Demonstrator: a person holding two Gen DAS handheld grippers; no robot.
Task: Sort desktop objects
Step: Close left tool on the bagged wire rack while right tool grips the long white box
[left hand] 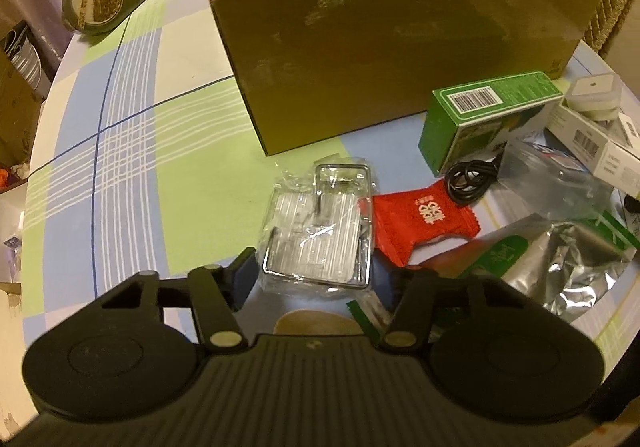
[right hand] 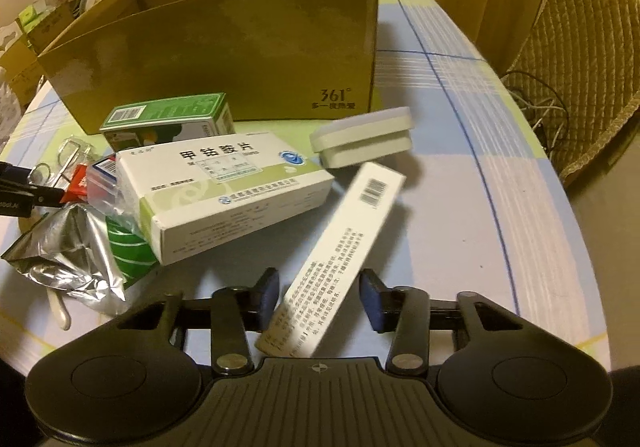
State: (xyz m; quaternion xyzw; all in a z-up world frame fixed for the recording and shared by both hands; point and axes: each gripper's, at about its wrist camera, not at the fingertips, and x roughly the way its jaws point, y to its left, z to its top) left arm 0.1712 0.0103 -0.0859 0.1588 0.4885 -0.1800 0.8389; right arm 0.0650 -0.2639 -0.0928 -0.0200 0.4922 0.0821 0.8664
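Cardboard box (right hand: pixel 224 59): one, at your counter's (left hand: pixel 132 135) far edge. Your left hand-held gripper (left hand: pixel 320 271) straddles one plastic-wrapped metal piece (left hand: pixel 320 231), pads apart. Your right hand-held gripper (right hand: pixel 318 293) straddles one slim white carton (right hand: pixel 340 247), contact unclear.

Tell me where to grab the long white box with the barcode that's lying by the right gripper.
Grip the long white box across its narrow width at the near end, coming down from above. It lies flat, lengthwise between the right gripper fingers, which already flank its two long sides, apparently without pressing yet.
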